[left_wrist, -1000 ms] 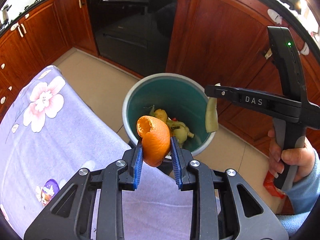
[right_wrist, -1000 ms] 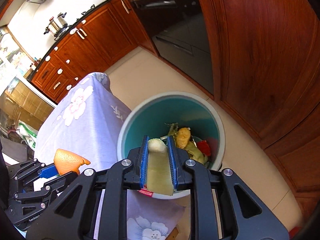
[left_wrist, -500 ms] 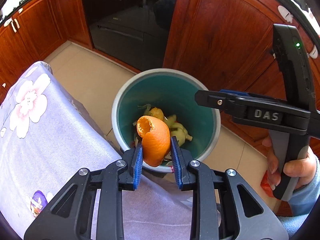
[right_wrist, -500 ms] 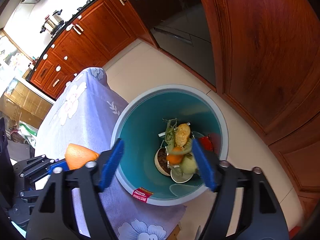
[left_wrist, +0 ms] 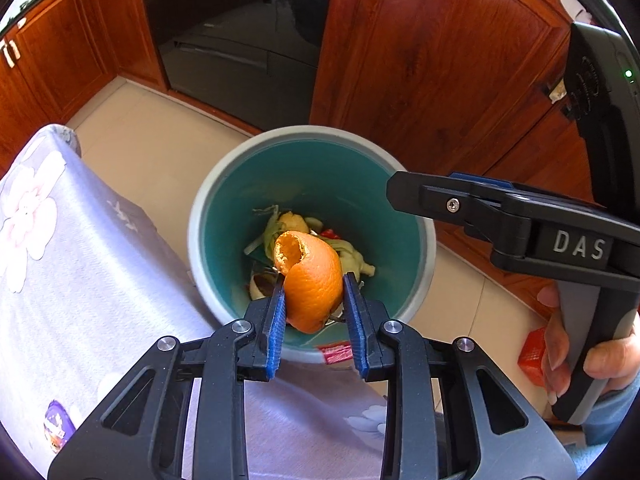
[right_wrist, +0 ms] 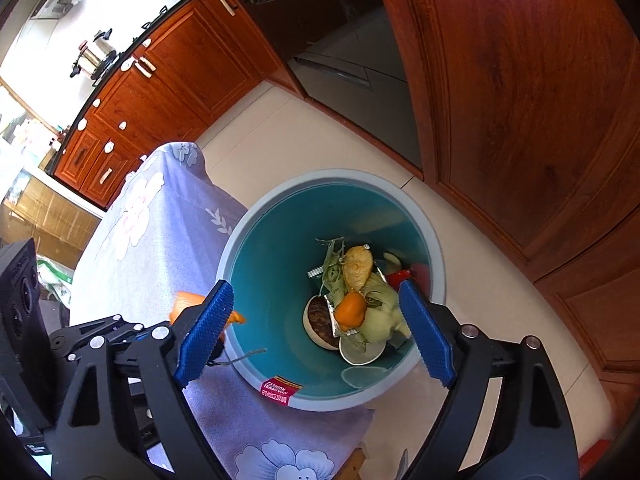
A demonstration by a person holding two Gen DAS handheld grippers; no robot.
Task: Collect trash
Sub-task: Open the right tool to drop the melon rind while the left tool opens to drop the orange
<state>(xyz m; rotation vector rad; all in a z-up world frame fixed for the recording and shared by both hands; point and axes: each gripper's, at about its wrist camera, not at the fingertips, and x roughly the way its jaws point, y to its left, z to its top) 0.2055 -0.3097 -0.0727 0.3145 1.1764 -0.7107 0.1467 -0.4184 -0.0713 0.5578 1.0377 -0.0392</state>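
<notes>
My left gripper (left_wrist: 314, 312) is shut on an orange peel (left_wrist: 310, 280) and holds it over the near rim of a teal trash bin (left_wrist: 224, 208) on the floor. The bin holds food scraps (left_wrist: 320, 240). In the right wrist view my right gripper (right_wrist: 316, 332) is open and empty above the bin (right_wrist: 256, 248), which holds peels, a small bowl and other scraps (right_wrist: 352, 300). The orange peel (right_wrist: 184, 302) shows at the bin's left, partly hidden behind my left pad. The right gripper also shows from the side in the left wrist view (left_wrist: 404, 192).
A table with a lilac flowered cloth (left_wrist: 80, 264) stands against the bin's left side. Red-brown wooden cabinets (left_wrist: 432, 60) and a dark oven door (left_wrist: 232, 40) stand behind the bin. A small wrapper (left_wrist: 58, 426) lies on the cloth. A red packet (left_wrist: 532, 354) lies on the floor.
My right gripper opened and dropped its pale peel into the bin. My left gripper moved forward with the orange peel, from the table edge to over the bin's near rim.
</notes>
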